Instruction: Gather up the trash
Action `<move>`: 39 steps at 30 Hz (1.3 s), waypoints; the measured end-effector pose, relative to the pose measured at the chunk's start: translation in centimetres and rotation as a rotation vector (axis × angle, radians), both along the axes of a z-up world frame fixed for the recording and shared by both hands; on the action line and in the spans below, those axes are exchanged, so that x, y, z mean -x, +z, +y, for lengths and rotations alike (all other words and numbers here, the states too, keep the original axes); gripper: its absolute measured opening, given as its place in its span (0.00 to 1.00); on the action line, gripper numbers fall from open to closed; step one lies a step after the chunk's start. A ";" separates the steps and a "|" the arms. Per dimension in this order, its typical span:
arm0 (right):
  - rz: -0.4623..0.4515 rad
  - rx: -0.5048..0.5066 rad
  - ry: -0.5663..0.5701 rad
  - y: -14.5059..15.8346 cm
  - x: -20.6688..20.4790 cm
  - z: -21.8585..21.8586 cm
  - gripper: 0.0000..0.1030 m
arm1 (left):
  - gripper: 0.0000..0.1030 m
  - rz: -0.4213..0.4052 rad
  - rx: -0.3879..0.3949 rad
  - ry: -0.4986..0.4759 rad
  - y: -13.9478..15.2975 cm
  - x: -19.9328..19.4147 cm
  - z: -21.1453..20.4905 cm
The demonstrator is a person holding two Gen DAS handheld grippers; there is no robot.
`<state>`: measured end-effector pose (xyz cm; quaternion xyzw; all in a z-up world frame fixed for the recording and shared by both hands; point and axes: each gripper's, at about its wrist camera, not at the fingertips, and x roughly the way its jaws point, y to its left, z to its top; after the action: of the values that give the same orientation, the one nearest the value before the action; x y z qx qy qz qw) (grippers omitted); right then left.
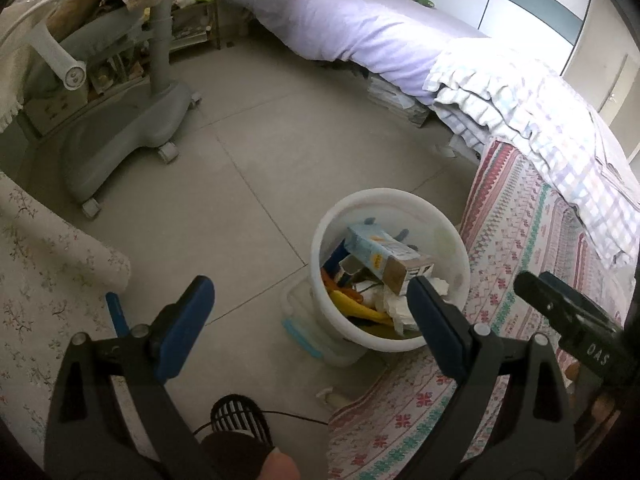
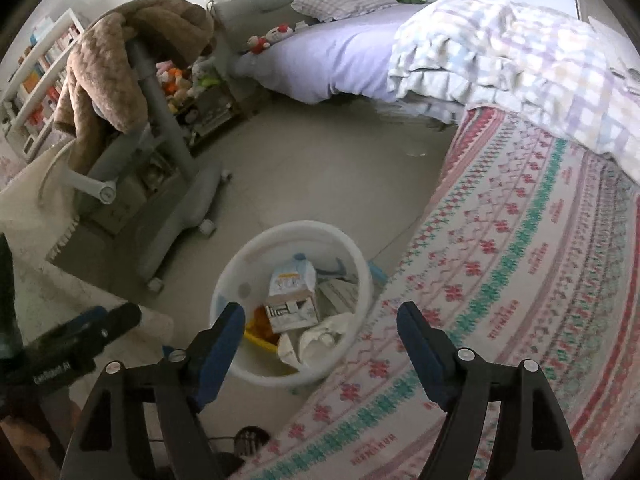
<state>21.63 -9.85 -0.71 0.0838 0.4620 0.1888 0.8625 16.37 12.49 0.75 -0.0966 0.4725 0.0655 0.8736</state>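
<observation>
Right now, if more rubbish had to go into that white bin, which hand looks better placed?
Probably the right. Both grippers are open and empty, but the right gripper frames the white bin almost centred between its fingers. The left gripper has the bin off towards its right finger.

Soft daylight enters from the upper right, glaring on the bed [image 1: 360, 36]. Lower edges sit dim. Fisheye bends both views; the bucket [image 2: 240, 264] looks slightly blurred.

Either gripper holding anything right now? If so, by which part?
Nothing held. Left gripper and right gripper both have open, empty jaws above the white bin.
</observation>
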 end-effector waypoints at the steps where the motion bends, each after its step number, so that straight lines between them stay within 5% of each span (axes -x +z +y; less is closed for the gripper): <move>1: -0.003 0.014 -0.003 0.1 0.3 -0.3 0.78 | 0.94 -0.003 0.003 -0.005 0.1 0.1 -0.2; 18: 0.019 0.143 -0.211 3.3 9.4 -10.6 0.83 | 0.94 -0.040 0.014 -0.178 2.3 4.1 -7.3; 26: -0.040 0.154 -0.289 4.7 15.3 -13.5 0.85 | 0.94 -0.098 0.031 -0.214 4.2 7.8 -10.1; 39: -0.203 0.234 -0.418 5.8 21.6 -14.8 0.85 | 0.94 -0.174 -0.120 -0.237 3.9 12.3 -13.4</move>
<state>0.00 -24.68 5.06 0.0575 0.3646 -0.0407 0.9285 4.08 -0.88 4.63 0.0070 0.3982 -0.0186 0.9171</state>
